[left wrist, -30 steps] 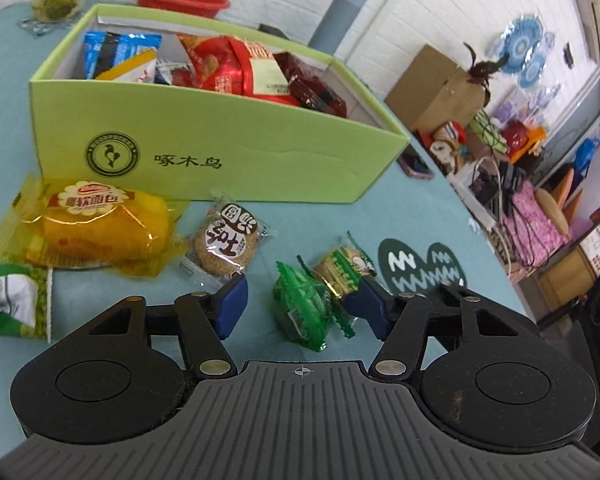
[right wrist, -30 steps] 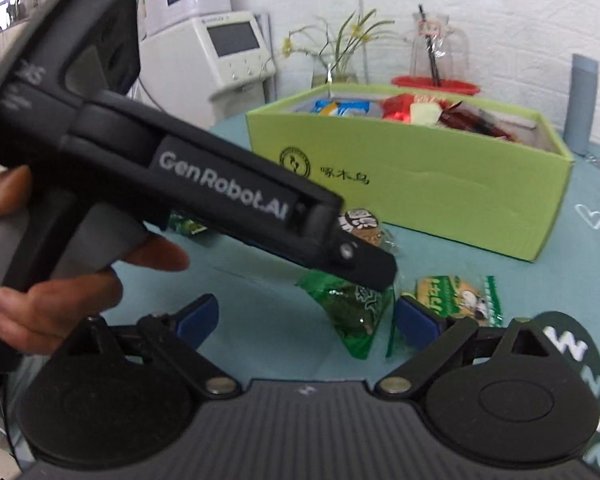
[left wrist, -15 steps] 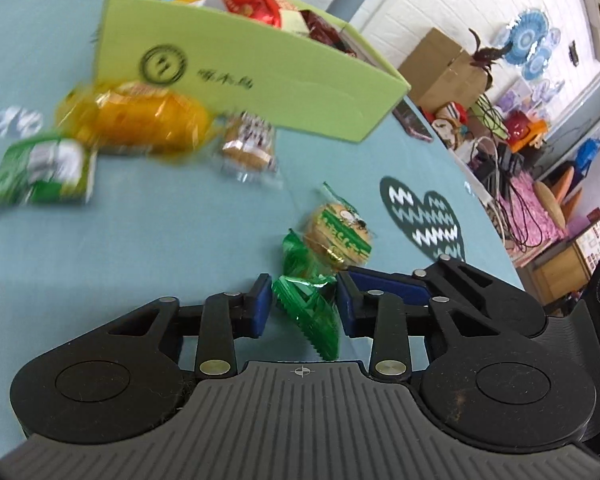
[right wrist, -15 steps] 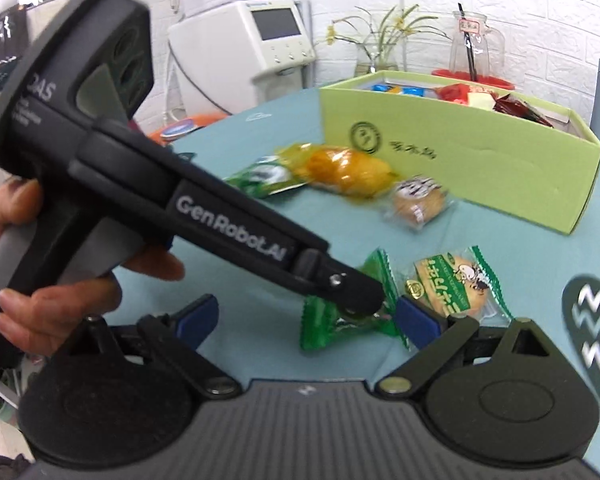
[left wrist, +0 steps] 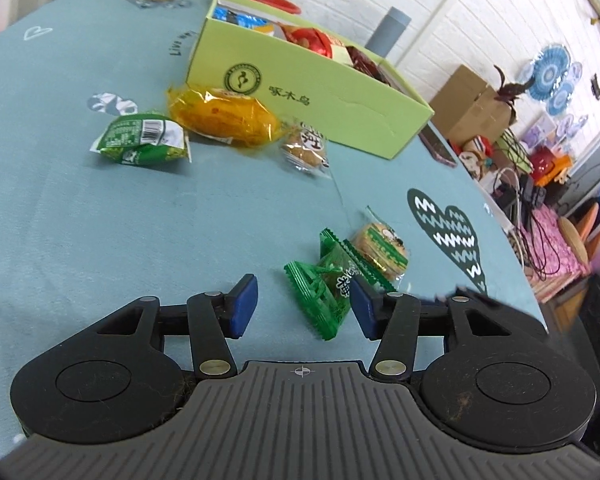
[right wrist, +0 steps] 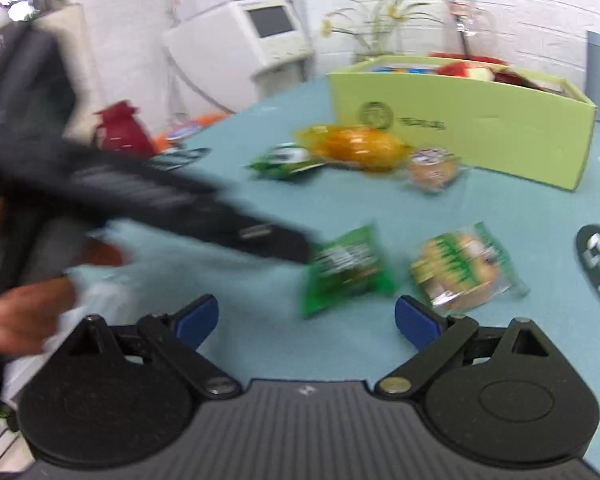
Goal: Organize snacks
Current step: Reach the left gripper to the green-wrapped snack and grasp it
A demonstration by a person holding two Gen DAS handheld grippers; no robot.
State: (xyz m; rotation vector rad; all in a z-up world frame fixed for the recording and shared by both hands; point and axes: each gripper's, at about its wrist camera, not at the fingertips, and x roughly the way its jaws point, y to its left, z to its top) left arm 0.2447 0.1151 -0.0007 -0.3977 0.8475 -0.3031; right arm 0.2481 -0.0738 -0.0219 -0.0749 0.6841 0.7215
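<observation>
Your left hand-held gripper [left wrist: 303, 307], jaws apart, has the green candy [left wrist: 326, 286] on the table [left wrist: 100, 232] between them, against the 3 o'clock pad, long axis toward 11; your right hand-held gripper [right wrist: 306, 318] waits apart; box [left wrist: 300, 92] at 12

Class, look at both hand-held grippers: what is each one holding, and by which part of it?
Nothing. The left hand-held gripper is open around the green candy packet, one pad touching its right side. The right hand-held gripper is open, empty.

Glossy plastic green wrapper [left wrist: 327, 286], matt cardboard box [left wrist: 320, 108].
</observation>
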